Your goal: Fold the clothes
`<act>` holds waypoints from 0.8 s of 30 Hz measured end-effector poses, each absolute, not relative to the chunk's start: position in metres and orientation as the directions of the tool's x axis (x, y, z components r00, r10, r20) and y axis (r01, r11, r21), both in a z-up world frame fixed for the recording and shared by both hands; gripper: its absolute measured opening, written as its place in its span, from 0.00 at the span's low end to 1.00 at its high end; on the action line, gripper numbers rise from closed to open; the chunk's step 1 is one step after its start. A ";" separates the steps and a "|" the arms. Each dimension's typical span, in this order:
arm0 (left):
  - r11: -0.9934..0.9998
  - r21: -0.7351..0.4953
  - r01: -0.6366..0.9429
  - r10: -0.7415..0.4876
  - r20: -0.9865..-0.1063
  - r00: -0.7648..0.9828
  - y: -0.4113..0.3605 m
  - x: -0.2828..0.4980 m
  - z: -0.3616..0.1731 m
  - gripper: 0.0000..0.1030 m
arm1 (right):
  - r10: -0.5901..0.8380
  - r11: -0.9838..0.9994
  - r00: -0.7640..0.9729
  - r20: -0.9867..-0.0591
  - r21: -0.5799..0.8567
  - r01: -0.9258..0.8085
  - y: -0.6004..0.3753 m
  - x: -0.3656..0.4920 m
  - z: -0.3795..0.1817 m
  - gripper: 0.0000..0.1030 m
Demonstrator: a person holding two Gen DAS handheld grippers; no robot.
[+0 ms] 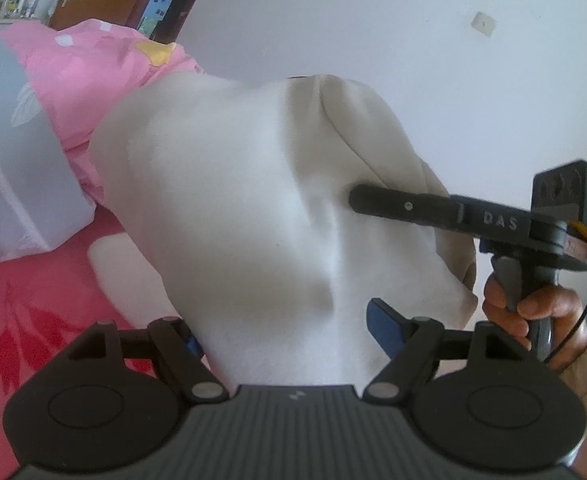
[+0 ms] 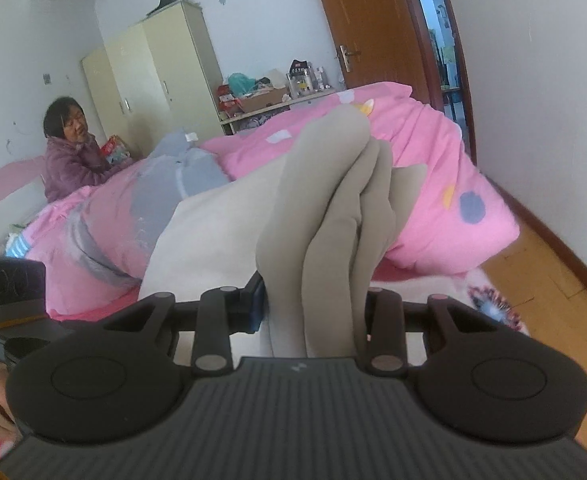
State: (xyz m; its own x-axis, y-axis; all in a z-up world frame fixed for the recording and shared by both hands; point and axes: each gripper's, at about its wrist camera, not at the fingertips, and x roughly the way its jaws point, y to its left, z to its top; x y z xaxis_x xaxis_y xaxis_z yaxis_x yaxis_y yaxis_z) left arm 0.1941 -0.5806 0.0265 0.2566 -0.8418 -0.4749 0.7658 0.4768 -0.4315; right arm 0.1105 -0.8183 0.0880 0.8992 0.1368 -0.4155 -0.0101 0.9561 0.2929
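The cream-white fleece garment (image 1: 253,208) hangs lifted above the bed, bunched between both grippers and filling the middle of each wrist view. The left gripper (image 1: 285,332) has its blue-padded jaws standing wide with a thick wad of the cloth between them; the pads press against its sides, so it grips the garment. The right gripper (image 2: 313,308) is closed on several beige folds (image 2: 333,216) of the same garment, which rise in ridges straight ahead of it and block much of the view. In the left view the right tool's black finger lies against the cloth, with a hand (image 1: 533,316) around its handle. Behind the garment lies a rumpled pink quilt (image 2: 433,184) with coloured spots, and beside it a folded pale grey-blue fabric (image 1: 17,168). A cream wardrobe (image 2: 153,76), a cluttered shelf (image 2: 269,96), a brown wooden door (image 2: 365,28) and a seated person in a purple jacket (image 2: 69,160) stand farther back.
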 end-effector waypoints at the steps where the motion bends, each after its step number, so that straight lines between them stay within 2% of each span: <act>1: 0.477 -0.437 0.762 -0.842 -0.475 0.255 -0.585 0.197 0.024 0.77 | 0.133 0.956 0.897 -0.421 0.292 -0.005 -0.823 0.114 0.085 0.33; 8: 0.475 -0.463 0.748 -0.845 -0.478 0.241 -0.609 0.217 -0.007 0.77 | 0.112 0.959 0.891 -0.439 0.283 0.019 -0.847 0.133 0.061 0.33; 16: 0.501 -0.472 0.725 -0.821 -0.525 0.225 -0.630 0.238 -0.050 0.76 | 0.120 0.966 0.859 -0.498 0.258 0.014 -0.863 0.160 0.017 0.33; 24: 0.478 -0.470 0.742 -0.829 -0.521 0.204 -0.633 0.239 -0.073 0.77 | 0.142 0.966 0.857 -0.496 0.257 -0.011 -0.869 0.174 -0.008 0.33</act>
State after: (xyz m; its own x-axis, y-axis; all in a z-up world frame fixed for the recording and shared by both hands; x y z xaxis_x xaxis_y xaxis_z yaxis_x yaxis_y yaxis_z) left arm 0.2393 -0.6333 -0.0730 0.2040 -0.8290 -0.5207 0.7422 0.4778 -0.4699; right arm 0.1742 -0.8689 -0.0079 0.8567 0.1417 -0.4960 -0.0110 0.9663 0.2570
